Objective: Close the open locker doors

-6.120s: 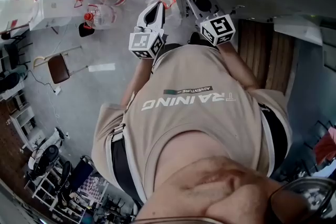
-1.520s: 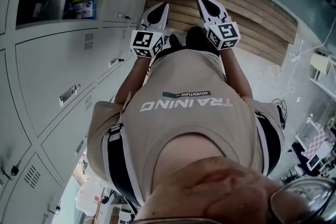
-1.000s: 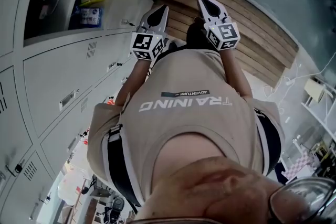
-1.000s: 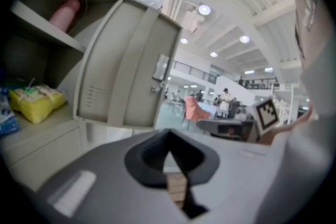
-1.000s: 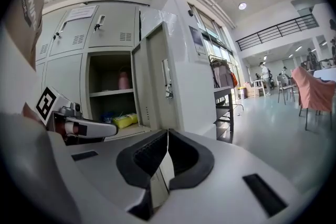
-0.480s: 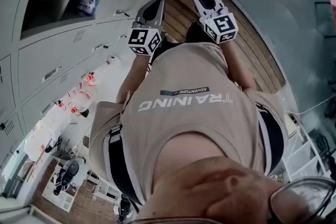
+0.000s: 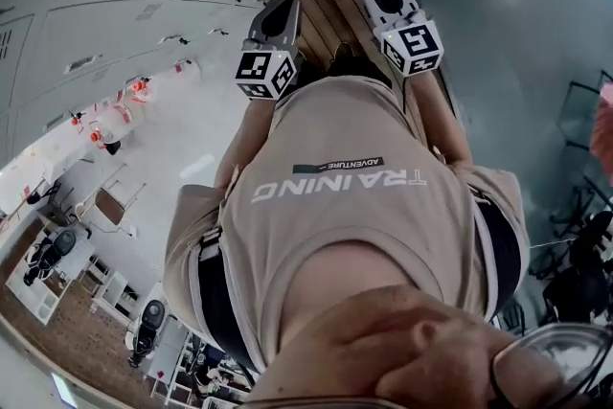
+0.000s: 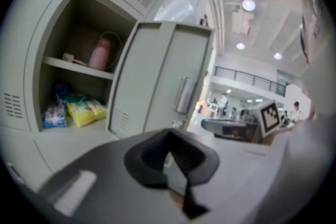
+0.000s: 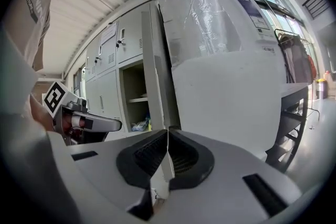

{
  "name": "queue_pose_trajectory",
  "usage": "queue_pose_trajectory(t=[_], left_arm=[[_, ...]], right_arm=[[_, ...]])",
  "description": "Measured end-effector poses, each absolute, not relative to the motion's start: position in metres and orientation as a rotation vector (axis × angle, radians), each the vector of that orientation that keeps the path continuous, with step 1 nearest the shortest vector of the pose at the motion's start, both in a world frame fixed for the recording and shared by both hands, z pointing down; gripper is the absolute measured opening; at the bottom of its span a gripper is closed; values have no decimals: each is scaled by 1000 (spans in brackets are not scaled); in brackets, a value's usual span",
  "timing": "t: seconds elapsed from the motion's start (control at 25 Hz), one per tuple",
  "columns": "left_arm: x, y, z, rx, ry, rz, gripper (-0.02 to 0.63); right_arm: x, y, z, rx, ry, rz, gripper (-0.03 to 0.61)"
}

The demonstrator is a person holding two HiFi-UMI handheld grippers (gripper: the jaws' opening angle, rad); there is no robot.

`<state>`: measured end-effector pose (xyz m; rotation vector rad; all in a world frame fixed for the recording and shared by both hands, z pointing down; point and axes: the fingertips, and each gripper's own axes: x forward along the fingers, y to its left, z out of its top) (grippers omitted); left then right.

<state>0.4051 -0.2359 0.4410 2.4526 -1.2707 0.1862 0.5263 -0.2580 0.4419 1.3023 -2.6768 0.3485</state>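
A steep downward look is given from the head; both gripper views are aimed forward, near the open locker door (image 8: 163, 81) shared between them.

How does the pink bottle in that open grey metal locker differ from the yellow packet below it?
The pink bottle stands upright; the yellow packet lies flat. The bottle sits on the upper shelf, the packet on the compartment floor beneath. The bottle is tall and rounded, the packet low and wide. Both sit inside the same open grey metal locker, its door swung out.
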Motion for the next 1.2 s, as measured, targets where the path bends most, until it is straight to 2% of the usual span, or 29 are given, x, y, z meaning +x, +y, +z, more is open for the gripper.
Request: queue_pose_trajectory(t=[0.68, 1.2], left_arm=[[358, -232, 433, 2348, -1475, 147, 0], [337, -229, 440, 2267, -1568, 125, 0]], right_arm=[[512, -283, 411, 1113, -2814, 258, 17], [473, -269, 403, 841, -2921, 214, 17]])
